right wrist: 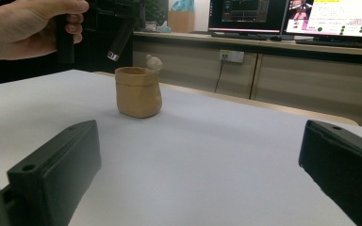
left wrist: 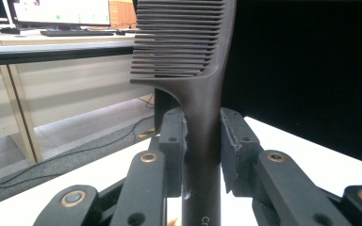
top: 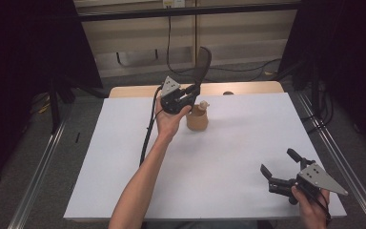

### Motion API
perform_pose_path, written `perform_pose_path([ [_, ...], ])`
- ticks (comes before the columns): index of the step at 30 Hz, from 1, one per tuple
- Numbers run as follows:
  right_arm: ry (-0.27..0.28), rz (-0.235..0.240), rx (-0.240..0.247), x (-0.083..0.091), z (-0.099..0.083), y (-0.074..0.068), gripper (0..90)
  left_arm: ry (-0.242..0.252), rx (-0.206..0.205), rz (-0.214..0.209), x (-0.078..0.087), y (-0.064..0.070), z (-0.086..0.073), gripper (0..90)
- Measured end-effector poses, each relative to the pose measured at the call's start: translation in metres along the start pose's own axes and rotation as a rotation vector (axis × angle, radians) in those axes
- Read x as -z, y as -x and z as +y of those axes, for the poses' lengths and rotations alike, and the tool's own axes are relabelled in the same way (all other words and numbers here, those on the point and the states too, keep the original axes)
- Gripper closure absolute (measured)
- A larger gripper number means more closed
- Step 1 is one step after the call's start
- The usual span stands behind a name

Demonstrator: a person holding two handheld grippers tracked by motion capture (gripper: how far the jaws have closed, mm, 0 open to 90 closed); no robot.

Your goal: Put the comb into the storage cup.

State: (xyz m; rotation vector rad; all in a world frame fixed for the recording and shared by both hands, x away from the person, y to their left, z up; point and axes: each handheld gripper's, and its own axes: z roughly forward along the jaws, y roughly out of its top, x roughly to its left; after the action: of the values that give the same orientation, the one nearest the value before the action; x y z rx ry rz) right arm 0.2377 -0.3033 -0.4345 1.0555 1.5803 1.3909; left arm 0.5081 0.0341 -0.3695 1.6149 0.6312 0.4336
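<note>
Table (top: pixel 228 157): white top, wood edge exposed at far side. Grey floor around; metal rails left and right; black curtains both sides. Desks with lit monitors (right wrist: pixel 332 21) behind, cables on floor.

Comb (top: pixel 201 64): dark brown, fine teeth, long handle. Held upright above far centre of table, teeth end up.

Left gripper (top: pixel 187 98): jaws closed on comb handle, just left of pot.

Pot (top: pixel 197 118): tan, sack-shaped, small figure on rim; stands far centre.

Right gripper (top: pixel 279 168): near right, jaws wide apart, nothing held.
</note>
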Motion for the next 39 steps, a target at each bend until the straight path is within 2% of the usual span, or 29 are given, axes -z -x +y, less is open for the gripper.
perform_pose_path([
  [5,0.000,0.001,0.003,0.000,0.000,0.000,0.0,0.020,-0.005,-0.003,-0.004,-0.002,0.000,73.0],
  [8,0.000,0.002,0.002,0.000,0.000,0.000,0.0,0.023,0.011,0.003,-0.007,-0.004,-0.004,73.0],
  [10,0.000,0.002,0.001,0.000,0.000,0.000,0.0,0.014,-0.003,0.002,-0.010,-0.006,-0.007,73.0],
  [18,0.001,0.007,0.000,0.000,0.000,0.000,0.0,-0.010,-0.019,-0.007,-0.018,-0.009,-0.016,73.0],
  [23,0.000,0.006,-0.004,0.000,-0.001,0.001,0.0,-0.011,-0.004,-0.006,-0.020,-0.011,-0.020,73.0],
  [33,-0.002,0.010,-0.002,0.001,-0.001,0.000,0.0,-0.031,-0.018,-0.004,-0.024,-0.009,-0.027,73.0],
  [39,0.000,0.011,-0.003,0.000,-0.001,0.000,0.0,-0.037,-0.007,0.002,-0.024,-0.010,-0.032,72.9],
])
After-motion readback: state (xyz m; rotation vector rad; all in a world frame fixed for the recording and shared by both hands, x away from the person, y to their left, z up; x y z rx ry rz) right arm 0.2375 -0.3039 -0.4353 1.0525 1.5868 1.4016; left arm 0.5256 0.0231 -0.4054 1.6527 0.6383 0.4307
